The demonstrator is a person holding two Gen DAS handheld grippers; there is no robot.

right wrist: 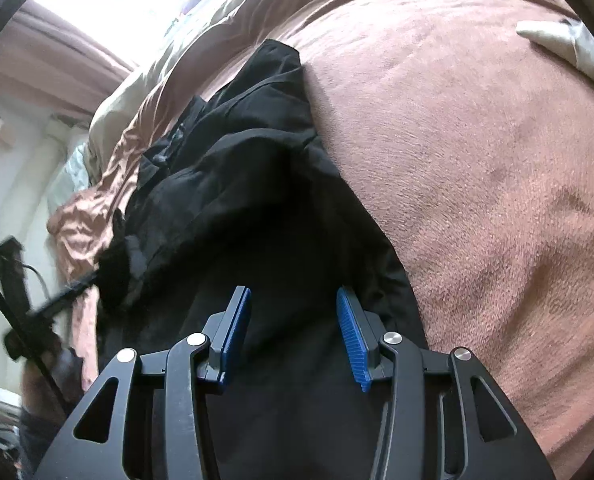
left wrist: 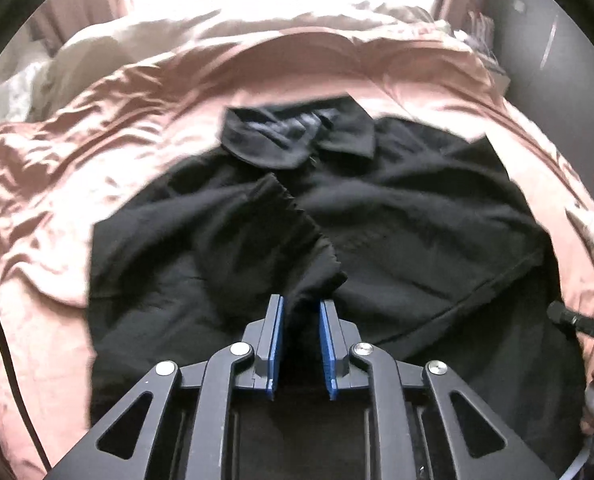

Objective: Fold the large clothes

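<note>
Your left gripper (left wrist: 301, 310) has its blue pads narrowed around a fold of the black shirt (left wrist: 397, 216), a sleeve that rises from the pads and drapes ahead over the body of the garment. The collar (left wrist: 297, 136) lies further ahead of the fingers, and the shirt spreads flat on the pink blanket (left wrist: 97, 168) to both sides. Your right gripper (right wrist: 293, 312) stands wide with nothing between its pads, hovering over the shirt's dark cloth, with bare blanket to its right.
</note>
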